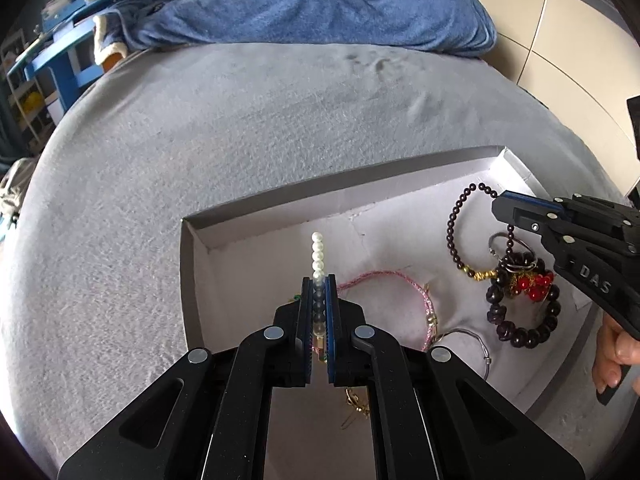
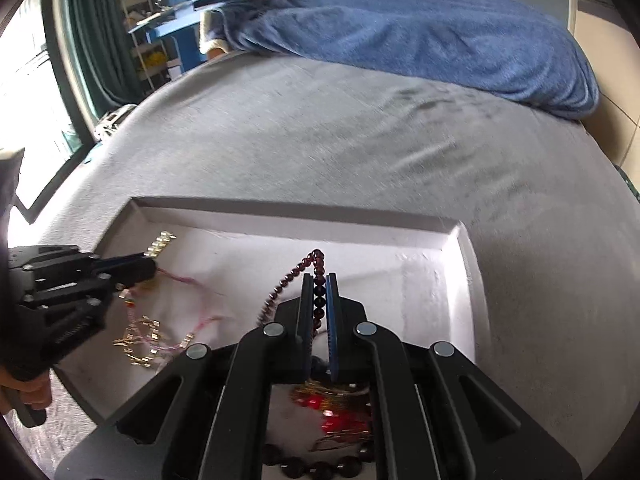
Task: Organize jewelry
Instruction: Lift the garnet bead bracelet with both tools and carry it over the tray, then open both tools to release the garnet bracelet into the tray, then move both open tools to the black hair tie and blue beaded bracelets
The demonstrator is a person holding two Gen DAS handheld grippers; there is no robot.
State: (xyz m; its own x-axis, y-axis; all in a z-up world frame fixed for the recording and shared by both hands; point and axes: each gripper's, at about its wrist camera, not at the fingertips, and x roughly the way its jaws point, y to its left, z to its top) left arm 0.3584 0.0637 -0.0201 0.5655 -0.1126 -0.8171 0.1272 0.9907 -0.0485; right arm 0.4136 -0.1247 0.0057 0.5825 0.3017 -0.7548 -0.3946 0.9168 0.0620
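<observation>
Grey bed cover (image 1: 240,140) lies bare beyond the shallow box's (image 1: 192,280) far wall, open as far as the blue blanket (image 1: 320,4). Inside the box, the floor along the far wall and the far right corner is free. Pink cord bracelet (image 1: 400,284) crowds the nearer middle. Dark bead bracelets (image 1: 520,312) with a red charm fill the right side. Left gripper (image 1: 319,280) and right gripper (image 2: 319,280) both hang over the box, well apart.
</observation>
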